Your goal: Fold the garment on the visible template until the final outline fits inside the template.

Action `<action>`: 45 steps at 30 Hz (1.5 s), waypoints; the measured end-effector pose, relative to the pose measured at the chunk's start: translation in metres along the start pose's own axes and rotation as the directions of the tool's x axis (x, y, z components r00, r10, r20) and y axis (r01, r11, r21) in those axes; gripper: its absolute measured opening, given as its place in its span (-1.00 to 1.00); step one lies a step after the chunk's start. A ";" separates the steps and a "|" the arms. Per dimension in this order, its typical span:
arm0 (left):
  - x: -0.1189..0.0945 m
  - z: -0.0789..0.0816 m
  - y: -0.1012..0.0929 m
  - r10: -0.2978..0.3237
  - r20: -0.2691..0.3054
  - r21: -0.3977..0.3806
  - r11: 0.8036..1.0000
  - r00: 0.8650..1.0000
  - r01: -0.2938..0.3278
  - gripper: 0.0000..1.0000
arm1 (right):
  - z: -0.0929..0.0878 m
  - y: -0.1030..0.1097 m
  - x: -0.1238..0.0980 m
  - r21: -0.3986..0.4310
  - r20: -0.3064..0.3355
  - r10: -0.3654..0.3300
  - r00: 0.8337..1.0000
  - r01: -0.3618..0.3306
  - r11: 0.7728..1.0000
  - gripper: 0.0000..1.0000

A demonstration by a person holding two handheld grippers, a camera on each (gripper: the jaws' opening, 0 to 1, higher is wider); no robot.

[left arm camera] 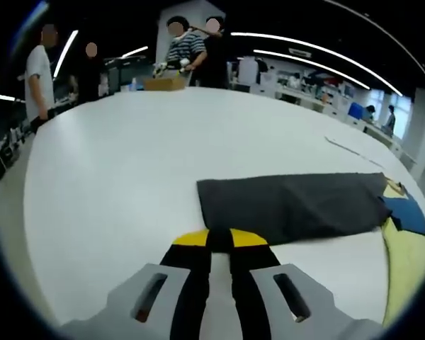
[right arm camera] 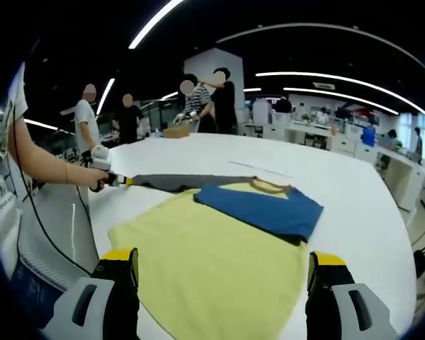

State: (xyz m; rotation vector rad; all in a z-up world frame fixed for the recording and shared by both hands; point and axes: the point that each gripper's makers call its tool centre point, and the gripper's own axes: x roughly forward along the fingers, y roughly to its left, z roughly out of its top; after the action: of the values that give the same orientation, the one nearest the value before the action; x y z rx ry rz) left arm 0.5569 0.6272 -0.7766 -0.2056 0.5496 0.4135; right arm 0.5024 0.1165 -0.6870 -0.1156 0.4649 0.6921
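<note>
- White and broad, the table (left arm camera: 113, 184) carries everything, with an open office, ceiling light strips and several standing people behind it in both views.
- In the left gripper view, my left gripper (left arm camera: 219, 244) rises from the bottom centre with its jaws pressed together on the near edge of the dark grey sleeve (left arm camera: 290, 205).
- That sleeve stretches flat from my jaw tips toward the right of the frame, where it meets the blue panel (left arm camera: 407, 214) and the yellow garment (left arm camera: 404, 269) at the right edge.
- In the right gripper view, my right gripper (right arm camera: 223, 273) has its jaws wide apart at the lower left and lower right, holding nothing.
- Between and beyond those jaws the yellow garment (right arm camera: 212, 262) lies spread flat across the middle of the frame, with the blue panel (right arm camera: 269, 205) folded over its upper right part.
- At the left of that view, my left gripper (right arm camera: 117, 179) is held by my hand (right arm camera: 95, 177), pinching the end of the grey sleeve (right arm camera: 184, 182), which runs from it to the shirt's collar.
- A brown cardboard box (right arm camera: 176, 132) sits on the table's far end by the people, upper centre.
</note>
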 end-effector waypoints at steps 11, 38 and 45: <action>-0.002 0.004 0.005 -0.014 -0.024 -0.008 1.000 1.000 0.014 -0.99 | 0.002 -0.001 -0.002 0.011 0.011 -0.007 1.000 0.006 1.000 0.98; -0.011 0.026 -0.008 -0.092 0.010 -0.009 0.996 0.996 0.092 -1.00 | 0.004 0.004 -0.004 0.020 0.028 0.006 1.000 -0.006 1.000 0.98; -0.014 0.036 -0.025 -0.135 0.035 0.004 0.991 0.990 0.135 -1.00 | 0.003 0.007 -0.003 0.021 0.030 0.021 0.999 -0.022 1.000 0.98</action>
State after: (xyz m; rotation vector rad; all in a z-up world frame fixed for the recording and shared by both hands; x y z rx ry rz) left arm 0.5731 0.6112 -0.7367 -0.2326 0.4982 0.2849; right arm 0.4973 0.1213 -0.6827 -0.0801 0.4452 0.7089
